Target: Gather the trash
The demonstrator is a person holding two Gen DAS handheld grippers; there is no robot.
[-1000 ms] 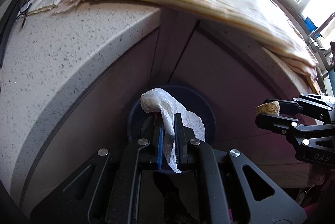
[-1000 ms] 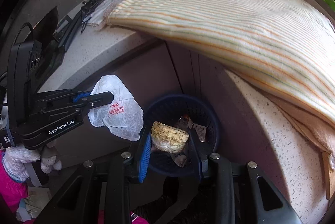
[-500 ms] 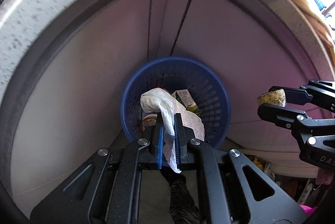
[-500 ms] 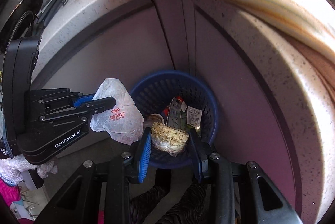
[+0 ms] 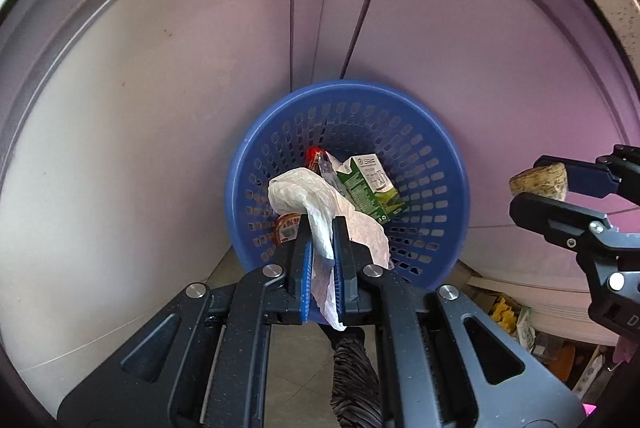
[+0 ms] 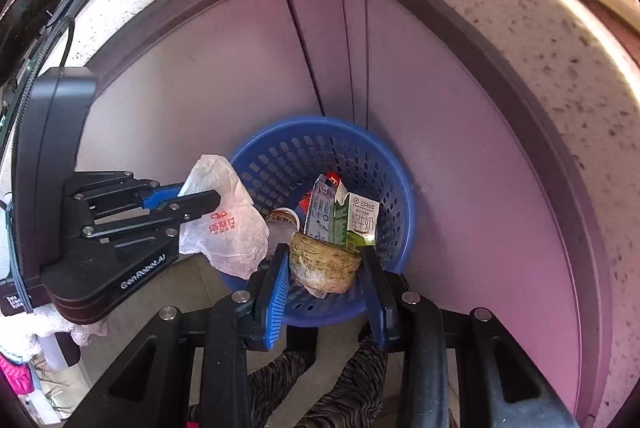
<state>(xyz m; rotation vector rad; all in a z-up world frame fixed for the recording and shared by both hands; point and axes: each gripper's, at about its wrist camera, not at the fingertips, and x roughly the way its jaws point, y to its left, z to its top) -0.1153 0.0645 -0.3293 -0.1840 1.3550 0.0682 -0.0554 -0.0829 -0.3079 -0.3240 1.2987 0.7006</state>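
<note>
Trash in the blue basket (image 5: pixel 448 164) is half-hidden by left claw (image 5: pixel 321 228) pinching a wrapper (image 5: pixel 304 192), right claw (image 6: pixel 325 260) a husk (image 6: pixel 324 262).

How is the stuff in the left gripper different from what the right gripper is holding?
The left gripper pinches a thin, crumpled white plastic bag with red print, its jaws nearly together. The right gripper clamps a stiff, round, tan lump with layered edges, its jaws held well apart. The bag droops limp around the fingers; the lump keeps its shape. Both are held over the blue basket, which already has cartons in it.
</note>
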